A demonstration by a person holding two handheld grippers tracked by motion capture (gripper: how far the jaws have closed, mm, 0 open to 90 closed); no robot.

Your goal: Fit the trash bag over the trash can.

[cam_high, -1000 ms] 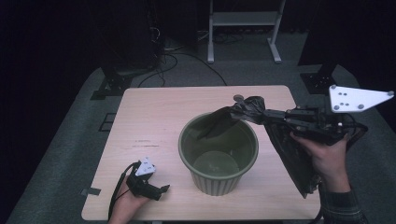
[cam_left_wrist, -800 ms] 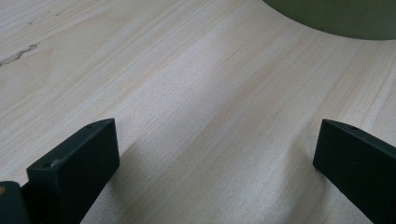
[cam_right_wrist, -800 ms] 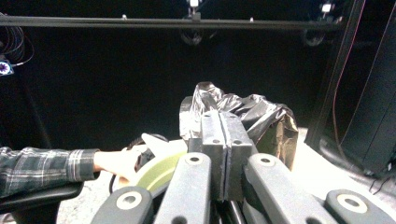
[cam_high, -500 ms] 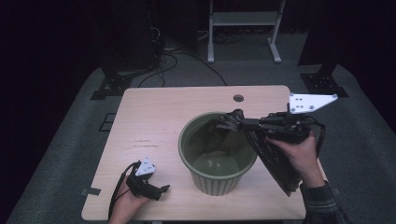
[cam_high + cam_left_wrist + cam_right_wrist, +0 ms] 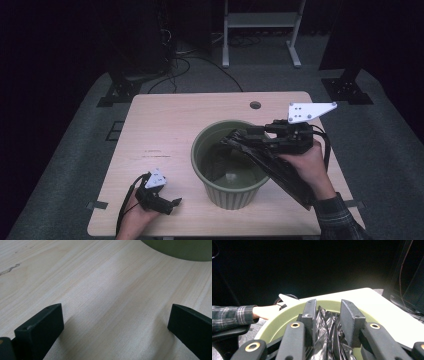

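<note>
A green ribbed bin [image 5: 227, 195] stands on the pale wooden table [image 5: 165, 125]. My right gripper [image 5: 240, 137] reaches over its right rim, pointing left into the bin. A crumpled black plastic bag [image 5: 290, 180] trails from it under the hand and down to the lower right. In the right gripper view the bag [image 5: 328, 322] lies between the jaws of the right gripper [image 5: 328, 302], above the bin [image 5: 279, 317]. Those jaws have just been opening and no longer pinch it. My left gripper [image 5: 172, 202] rests on the table left of the bin. In its own view the left gripper [image 5: 116, 312] stands open with nothing in it.
A small round hole [image 5: 255, 105] sits near the table's far edge. Behind the table, a white rack [image 5: 260, 30], cables and stand feet [image 5: 120, 92] are on the grey floor. The bin's base [image 5: 180, 250] is just ahead of the left gripper.
My right hand has come left and down, bringing the bag from beside the bin over its rim. Its jaws have parted. The left hand has not moved.
</note>
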